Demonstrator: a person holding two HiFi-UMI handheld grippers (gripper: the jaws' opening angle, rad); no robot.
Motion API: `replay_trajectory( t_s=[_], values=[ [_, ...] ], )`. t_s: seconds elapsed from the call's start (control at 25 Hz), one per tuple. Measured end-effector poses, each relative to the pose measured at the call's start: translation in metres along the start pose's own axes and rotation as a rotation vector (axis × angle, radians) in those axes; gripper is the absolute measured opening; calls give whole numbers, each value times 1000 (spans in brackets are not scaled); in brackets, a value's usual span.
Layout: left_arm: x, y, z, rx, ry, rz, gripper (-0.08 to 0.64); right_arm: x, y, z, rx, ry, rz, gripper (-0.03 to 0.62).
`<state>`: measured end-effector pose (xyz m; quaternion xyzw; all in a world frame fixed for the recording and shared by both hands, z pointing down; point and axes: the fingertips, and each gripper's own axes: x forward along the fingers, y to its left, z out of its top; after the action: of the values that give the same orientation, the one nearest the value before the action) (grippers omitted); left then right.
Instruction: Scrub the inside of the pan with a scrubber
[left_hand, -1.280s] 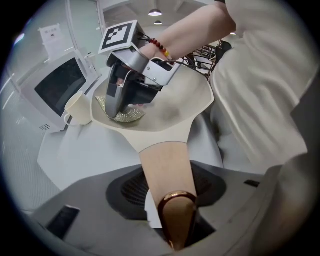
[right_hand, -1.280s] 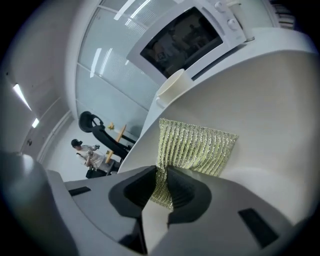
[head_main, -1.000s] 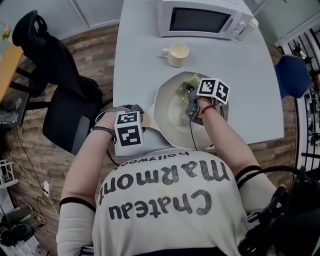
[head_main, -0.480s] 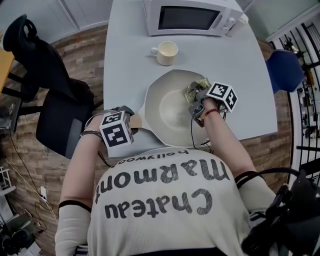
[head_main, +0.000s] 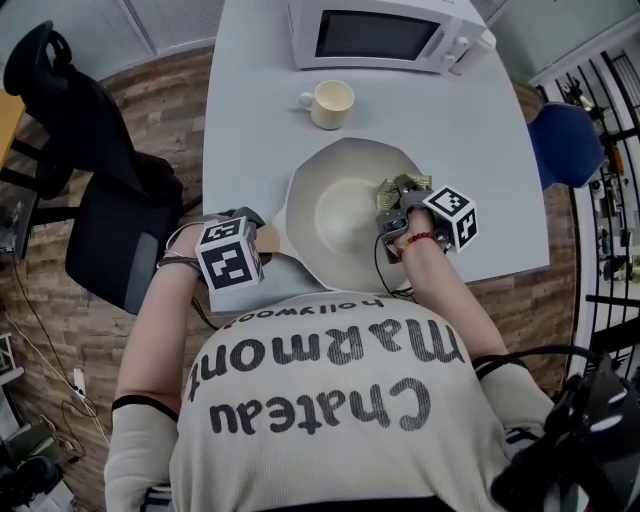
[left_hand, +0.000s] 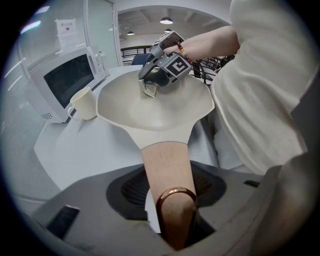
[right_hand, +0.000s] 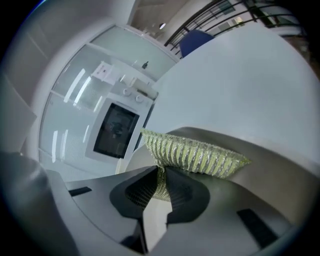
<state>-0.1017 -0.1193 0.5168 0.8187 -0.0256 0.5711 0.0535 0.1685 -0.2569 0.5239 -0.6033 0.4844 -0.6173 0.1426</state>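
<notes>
Head view: The pan (head_main: 340, 215) sits on the desk (head_main: 480, 130). Its wooden handle (head_main: 272, 240) points to the person's left, and a mug (head_main: 330, 104) stands just beyond the pan. The left hand-held gripper (head_main: 258, 235) is at the handle. The right hand-held gripper (head_main: 396, 208) carries the scrubber (head_main: 404, 186) at the pan's right inner wall. Contact with the wall appears likely but is not certain from here.

Left gripper view: The jaws are clamped on the handle's end, by its copper ring. The pan looks stiff, fairly weighty and smooth inside, so the handle is judged the right hold.

Right gripper view: The jaws are closed on a fold of the scrubber. It is a soft, light mesh pad that should squash and flex under pressure.

Change: A second ago the scrubber was at the pan's far inner wall. It has since travelled round to the right side, with the gripper rolled over. The left grip is unchanged.
</notes>
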Motion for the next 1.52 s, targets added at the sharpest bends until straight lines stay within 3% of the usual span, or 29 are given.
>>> replay_trajectory(
  t_s=[0.12,0.32,0.44,0.52,0.68,0.88,1.0,1.24,1.52],
  values=[
    [-1,0,1,1,1,-7,216,-3,32,-35,-184,174,132,55],
    [0,0,1,3,3,-25,222,-31,82,-151,-464,681,404,55],
    [1,1,1,2,-2,-33,224,-47,88,-209,-578,914,493,55],
    [0,1,0,-3,-7,-40,224,-44,87,-231,-614,979,494,57],
    [1,1,-1,-5,-27,-47,222,-24,73,-241,-652,988,406,57],
    [0,4,1,29,-9,-39,222,-3,62,-230,-736,959,365,57],
    [0,5,0,43,-2,-40,221,9,60,-224,-737,921,333,57],
    [-1,4,-2,53,16,-42,222,29,39,-207,-790,861,165,57],
    [0,3,-1,31,3,-43,222,33,22,-192,-1021,845,-20,52]
  ],
)
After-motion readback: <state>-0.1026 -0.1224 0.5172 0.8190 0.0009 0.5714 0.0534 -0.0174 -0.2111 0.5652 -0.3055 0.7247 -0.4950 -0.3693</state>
